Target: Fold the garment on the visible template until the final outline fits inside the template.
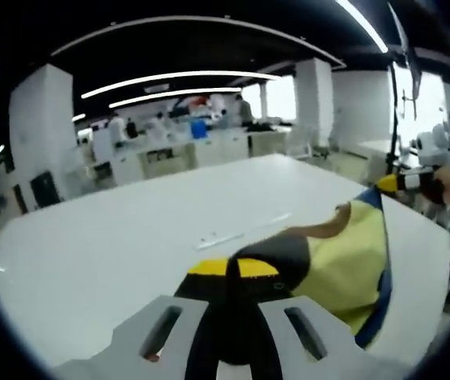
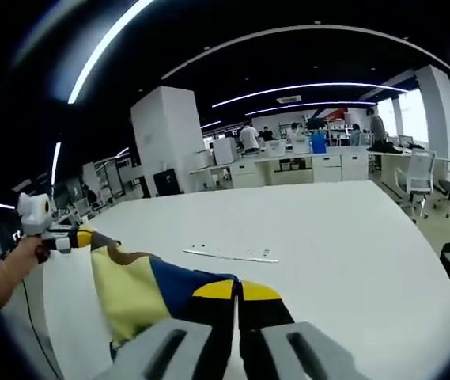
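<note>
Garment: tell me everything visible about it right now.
The garment is soft cloth, pale yellow with a blue edge and a dark brown patch. It hangs stretched in the air between both tongs above the white table, sagging in the middle. The left tongs pinch one corner, the right tongs the other. Whether its lower edge touches the table cannot be told.

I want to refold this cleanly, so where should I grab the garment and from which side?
Grip the garment at its two end edges, from opposite sides, as the right gripper and left gripper do now: held taut between them, it hangs as a flat span over the white table.
</note>
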Tool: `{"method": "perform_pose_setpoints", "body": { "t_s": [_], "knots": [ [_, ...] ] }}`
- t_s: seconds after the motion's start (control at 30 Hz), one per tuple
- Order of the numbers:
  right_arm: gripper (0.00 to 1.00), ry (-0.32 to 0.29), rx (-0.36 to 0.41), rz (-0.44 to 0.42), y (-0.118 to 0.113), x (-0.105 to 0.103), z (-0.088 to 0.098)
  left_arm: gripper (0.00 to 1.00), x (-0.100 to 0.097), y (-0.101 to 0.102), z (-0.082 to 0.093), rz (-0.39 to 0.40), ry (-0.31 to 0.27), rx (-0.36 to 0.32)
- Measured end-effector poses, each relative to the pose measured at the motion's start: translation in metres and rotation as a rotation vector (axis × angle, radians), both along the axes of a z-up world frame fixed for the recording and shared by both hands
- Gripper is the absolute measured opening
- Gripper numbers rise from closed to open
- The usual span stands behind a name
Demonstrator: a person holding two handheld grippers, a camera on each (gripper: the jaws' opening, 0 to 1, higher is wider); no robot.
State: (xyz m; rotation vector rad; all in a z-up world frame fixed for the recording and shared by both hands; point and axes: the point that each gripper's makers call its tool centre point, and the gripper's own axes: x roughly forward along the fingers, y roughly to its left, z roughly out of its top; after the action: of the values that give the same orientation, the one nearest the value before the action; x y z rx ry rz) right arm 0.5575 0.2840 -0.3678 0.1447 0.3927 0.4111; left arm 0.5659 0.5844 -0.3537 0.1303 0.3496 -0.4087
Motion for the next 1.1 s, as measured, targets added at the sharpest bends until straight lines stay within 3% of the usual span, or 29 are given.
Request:
{"method": "perform_pose_setpoints", "body": {
  "t_s": [0.2,0.47,0.6,0.63,0.8,1.0,1.1],
  "knots": [
    [0.0,-0.004,0.02,-0.046,-0.002,0.027,-0.008,0.0,0.024,-0.001,-0.017,0.039,0.017,-0.002],
    [0.0,0.019,0.047,-0.088,-0.004,0.057,-0.029,0.0,0.051,0.0,-0.056,0.071,0.089,-0.012],
    [0.0,0.071,0.041,-0.107,-0.006,0.065,-0.052,0.0,0.058,-0.003,-0.071,0.054,0.088,0.023],
    [0.0,0.085,0.038,-0.107,-0.006,0.067,-0.058,0.0,0.058,-0.001,-0.081,0.068,0.125,0.038],
    [0.0,0.154,0.046,-0.127,-0.007,0.071,-0.084,0.0,0.064,-0.002,-0.102,0.073,0.184,-0.011],
    [0.0,0.275,0.015,-0.127,-0.007,0.068,-0.125,0.0,0.061,-0.003,-0.136,0.049,0.279,0.053],
    [0.0,0.301,0.007,-0.127,-0.005,0.068,-0.137,0.0,0.062,-0.001,-0.153,0.05,0.324,0.064]
  ]
}}
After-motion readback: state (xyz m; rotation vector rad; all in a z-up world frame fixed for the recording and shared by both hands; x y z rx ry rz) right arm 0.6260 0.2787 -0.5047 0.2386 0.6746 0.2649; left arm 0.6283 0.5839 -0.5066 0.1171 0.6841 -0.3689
